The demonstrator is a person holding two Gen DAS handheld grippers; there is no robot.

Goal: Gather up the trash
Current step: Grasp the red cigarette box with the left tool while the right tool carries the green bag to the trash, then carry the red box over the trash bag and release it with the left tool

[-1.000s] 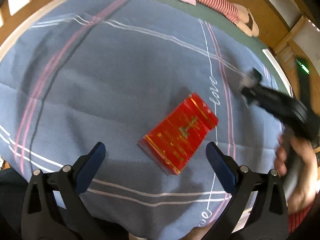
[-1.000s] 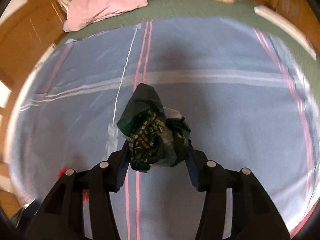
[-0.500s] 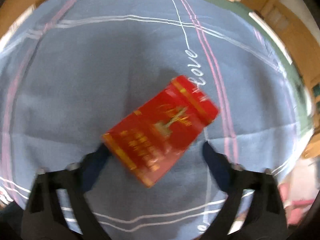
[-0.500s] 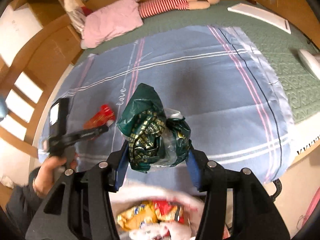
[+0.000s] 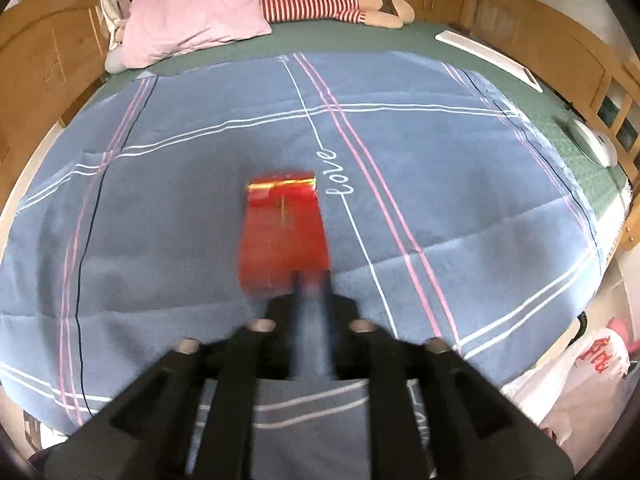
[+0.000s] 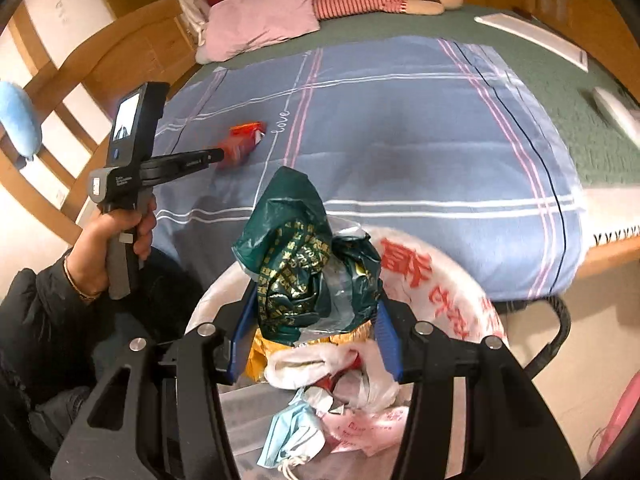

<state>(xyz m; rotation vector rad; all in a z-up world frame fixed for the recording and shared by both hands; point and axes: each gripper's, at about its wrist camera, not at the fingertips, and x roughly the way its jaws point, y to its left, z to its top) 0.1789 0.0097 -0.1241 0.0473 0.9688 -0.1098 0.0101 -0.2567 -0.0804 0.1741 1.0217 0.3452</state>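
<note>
A red box with gold trim (image 5: pixel 282 232) lies on the blue blanket (image 5: pixel 180 200). My left gripper (image 5: pixel 311 284) is blurred, its fingers drawn close together at the box's near right corner; whether they pinch it is unclear. It also shows in the right wrist view (image 6: pixel 218 156) touching the red box (image 6: pixel 242 140). My right gripper (image 6: pixel 314 324) is shut on a crumpled dark green plastic bag (image 6: pixel 304 256) and holds it over an open white trash bag (image 6: pixel 436 280) full of wrappers beside the bed.
A pink pillow (image 5: pixel 188 20) and a striped plush doll (image 5: pixel 340 0) lie at the bed's head. A white flat object (image 5: pixel 488 56) rests on the green sheet at right. The white trash bag (image 5: pixel 572 376) stands off the bed's right corner. Wooden bed frame surrounds.
My left gripper's fingers have closed in from wide open and now sit at the red box's near end. My right gripper has carried the green bag off the bed to above the trash bag.
</note>
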